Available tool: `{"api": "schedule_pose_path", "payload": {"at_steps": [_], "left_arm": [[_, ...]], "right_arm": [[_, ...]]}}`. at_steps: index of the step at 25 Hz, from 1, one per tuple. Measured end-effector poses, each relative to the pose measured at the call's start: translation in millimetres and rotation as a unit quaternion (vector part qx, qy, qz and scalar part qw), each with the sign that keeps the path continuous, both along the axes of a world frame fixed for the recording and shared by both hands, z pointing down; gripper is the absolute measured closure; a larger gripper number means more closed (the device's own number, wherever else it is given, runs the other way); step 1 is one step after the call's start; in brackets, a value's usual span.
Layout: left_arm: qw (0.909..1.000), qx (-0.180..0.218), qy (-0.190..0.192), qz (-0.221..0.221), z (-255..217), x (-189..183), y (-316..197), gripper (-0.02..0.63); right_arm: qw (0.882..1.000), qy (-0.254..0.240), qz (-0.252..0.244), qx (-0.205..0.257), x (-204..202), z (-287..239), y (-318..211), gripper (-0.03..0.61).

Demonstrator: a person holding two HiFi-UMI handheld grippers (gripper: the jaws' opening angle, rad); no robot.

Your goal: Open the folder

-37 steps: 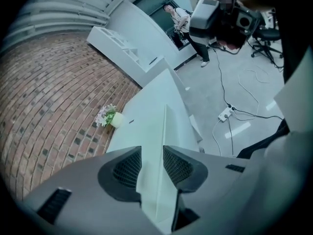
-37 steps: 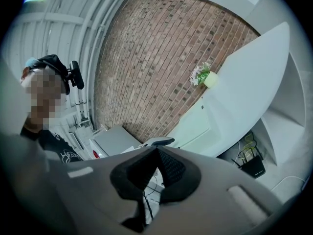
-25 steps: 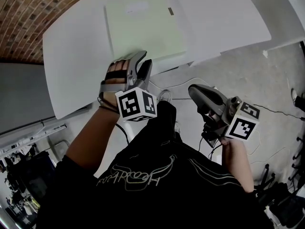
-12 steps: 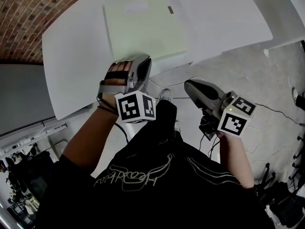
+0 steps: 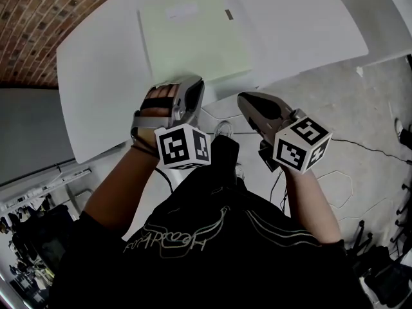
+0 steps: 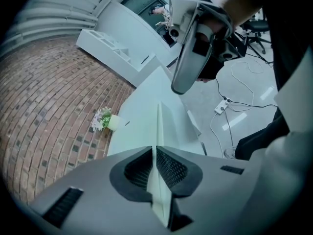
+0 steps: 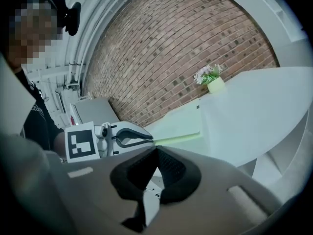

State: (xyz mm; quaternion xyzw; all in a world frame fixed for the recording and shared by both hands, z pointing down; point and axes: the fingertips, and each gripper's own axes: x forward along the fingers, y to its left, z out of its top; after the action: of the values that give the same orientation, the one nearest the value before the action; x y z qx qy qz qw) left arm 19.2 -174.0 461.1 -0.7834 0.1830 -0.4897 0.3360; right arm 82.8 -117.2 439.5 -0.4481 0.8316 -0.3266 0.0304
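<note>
A flat pale-green card folder (image 5: 193, 37) lies on the smooth white worktop (image 5: 96, 89), close to its near edge. The left claw (image 5: 192, 87), grey moulded plastic with ribbed black pads (image 6: 172, 169), is closing on the folder's thin near edge, pinching it. The right claw (image 5: 246, 100) hangs just off the worktop's edge, clenched on nothing.

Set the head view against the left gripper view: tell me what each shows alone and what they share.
Head view only: the pale green folder's white label and the left gripper's marker cube. Left gripper view only: a potted plant, and that gripper's jaws closing on the folder's edge. Both: the folder, the white table, the right gripper.
</note>
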Motion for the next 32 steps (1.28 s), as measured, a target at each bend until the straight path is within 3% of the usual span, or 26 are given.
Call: {"api": "schedule_pose_path", "payload": {"at_steps": [8, 17, 32], "left_arm": [[1.0, -0.007, -0.002, -0.001, -4, 1, 1, 0.587], [0.9999, -0.014, 0.007, 0.004, -8, 3, 2, 0.587], [0.9995, -0.016, 0.024, -0.015, -5, 6, -2, 0.584]], "right_arm": [[1.0, 0.024, 0.01, 0.005, -5, 15, -30, 0.578], [0.999, 0.016, 0.033, -0.001, -6, 26, -51, 0.578], [0.999, 0.023, 0.039, 0.03, -4, 17, -62, 0.578]]}}
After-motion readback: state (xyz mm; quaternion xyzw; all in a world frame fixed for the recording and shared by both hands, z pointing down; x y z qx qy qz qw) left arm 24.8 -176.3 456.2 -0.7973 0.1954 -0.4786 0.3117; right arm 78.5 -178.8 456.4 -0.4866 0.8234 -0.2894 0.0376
